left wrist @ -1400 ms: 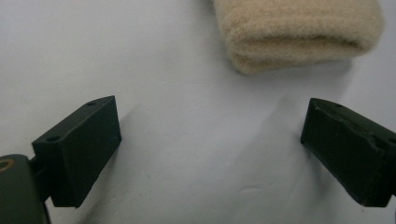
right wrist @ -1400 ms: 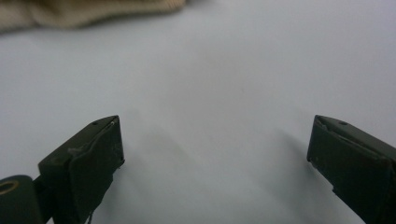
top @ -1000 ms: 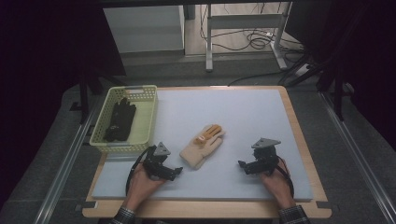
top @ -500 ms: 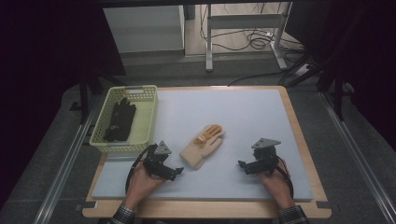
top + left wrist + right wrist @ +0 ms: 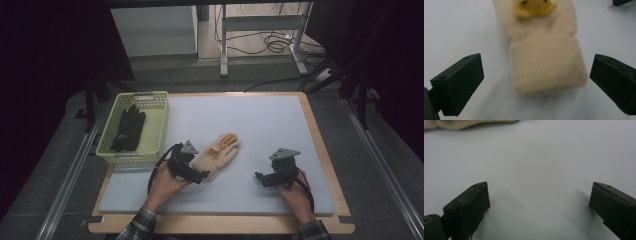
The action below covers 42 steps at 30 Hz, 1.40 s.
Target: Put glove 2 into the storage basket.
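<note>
**A:** Compared with half a second back, barely anything differs: the cream knitted glove with an orange patch (image 5: 217, 154) is in the same spot mid-table on the pale blue foam mat (image 5: 260, 125), and both hands haven't shifted.

**B:** Left gripper (image 5: 199, 176) maybe a hair closer to the cuff?

**A:** Can't tell. Its jaws are spread wide either side of the ribbed cuff (image 5: 546, 66), not touching it. The right gripper (image 5: 261, 178) is spread too, over bare mat, well apart from the glove.

**B:** And the pale yellow plastic basket (image 5: 158, 131)?

**A:** Same place at the left edge, a black glove (image 5: 128, 128) lying in it.
</note>
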Tool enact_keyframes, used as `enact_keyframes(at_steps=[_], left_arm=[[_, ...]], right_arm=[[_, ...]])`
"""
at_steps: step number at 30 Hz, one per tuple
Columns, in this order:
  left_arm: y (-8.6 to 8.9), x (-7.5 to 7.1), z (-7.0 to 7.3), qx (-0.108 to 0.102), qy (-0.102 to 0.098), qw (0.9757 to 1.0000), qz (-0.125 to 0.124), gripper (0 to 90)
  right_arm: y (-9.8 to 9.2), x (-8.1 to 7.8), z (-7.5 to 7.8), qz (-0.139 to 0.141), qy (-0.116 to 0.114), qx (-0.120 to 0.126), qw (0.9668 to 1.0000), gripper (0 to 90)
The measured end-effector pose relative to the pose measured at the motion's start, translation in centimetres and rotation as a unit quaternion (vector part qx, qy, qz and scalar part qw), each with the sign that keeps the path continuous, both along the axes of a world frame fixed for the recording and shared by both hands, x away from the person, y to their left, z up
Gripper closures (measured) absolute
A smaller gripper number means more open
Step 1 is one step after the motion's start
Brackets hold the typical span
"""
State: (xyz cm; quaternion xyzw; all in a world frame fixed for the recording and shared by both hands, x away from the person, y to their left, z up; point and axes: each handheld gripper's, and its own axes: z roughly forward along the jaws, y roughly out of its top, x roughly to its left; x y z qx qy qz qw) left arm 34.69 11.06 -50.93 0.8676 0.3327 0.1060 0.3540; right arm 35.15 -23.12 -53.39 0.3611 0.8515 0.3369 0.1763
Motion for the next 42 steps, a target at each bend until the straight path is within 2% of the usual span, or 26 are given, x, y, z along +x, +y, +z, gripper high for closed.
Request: enact_keyframes(at_steps=[7,12,17,19,23,28,30,36,42], left_arm=[[-3.0,2.1,-0.4,0.018,0.010,0.9998,-0.006,0.0],[-5.2,3.5,-1.4,0.038,0.016,0.9991,-0.001,0.0],[-6.5,4.1,-2.5,0.053,0.022,0.9983,-0.006,0.0],[-6.5,4.0,-2.5,0.047,0.023,0.9986,-0.007,0.0],[-6.0,3.9,-2.2,0.042,0.024,0.9988,-0.011,8.7],[-5.2,4.3,-1.8,0.038,0.025,0.9990,0.006,35.8],[-5.0,4.4,-1.7,0.036,0.027,0.9989,0.011,43.1],[-5.3,4.1,-1.4,0.046,0.027,0.9985,0.012,54.7],[-5.1,4.5,-0.7,0.045,0.036,0.9981,0.022,56.6]], right_arm=[[0.0,0.0,0.0,0.000,0.000,0.000,1.0000,2.7],[0.0,0.0,0.0,0.000,0.000,0.000,1.0000,2.8],[0.0,0.0,0.0,0.000,0.000,0.001,1.0000,2.8],[0.0,0.0,0.0,0.000,0.000,0.001,1.0000,2.8],[0.0,0.0,0.0,0.000,0.000,0.001,1.0000,2.9],[0.0,0.0,0.0,0.000,0.000,0.000,1.0000,2.8],[0.0,0.0,0.0,0.000,0.000,0.000,1.0000,2.9],[0.0,0.0,0.0,0.000,0.000,0.000,1.0000,2.8],[0.0,0.0,0.0,0.000,0.001,0.001,1.0000,2.9]])
